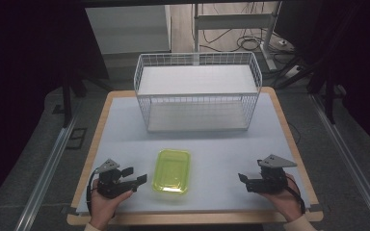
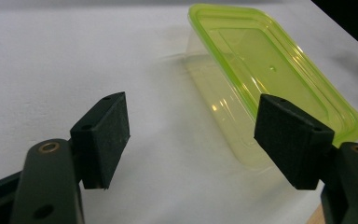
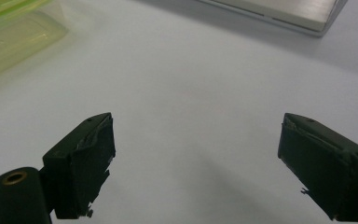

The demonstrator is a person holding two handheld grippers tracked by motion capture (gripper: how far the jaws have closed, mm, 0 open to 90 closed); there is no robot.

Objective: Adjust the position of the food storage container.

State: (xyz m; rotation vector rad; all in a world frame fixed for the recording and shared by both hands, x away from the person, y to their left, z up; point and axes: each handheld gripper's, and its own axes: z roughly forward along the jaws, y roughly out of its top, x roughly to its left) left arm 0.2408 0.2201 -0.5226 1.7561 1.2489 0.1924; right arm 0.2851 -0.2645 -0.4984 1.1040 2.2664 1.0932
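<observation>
The container (image 1: 173, 170) was a shallow rectangular box of clear plastic with rounded corners and a yellow-green lid (image 2: 279, 70) closed on top. The lid had a raised rim and a flat sunken panel in its middle. The walls below were pale and half transparent.

It lay flat on the white table (image 1: 125, 125), in the near part, about midway between left and right. The white wire basket (image 1: 197, 91) stood farther back, well apart from it.

The left gripper (image 1: 134, 178) was just beside the near left corner of the container, with its jaws pointing toward it but not touching it. In the left gripper view its jaws stood wide apart with nothing between the pads, and the container lay just beyond the right jaw.

The right gripper (image 1: 244, 182) was on the right side of the container, farther from it, with bare table between them. Its jaws were also spread apart and held nothing; the container showed at the far left corner of the right gripper view.
</observation>
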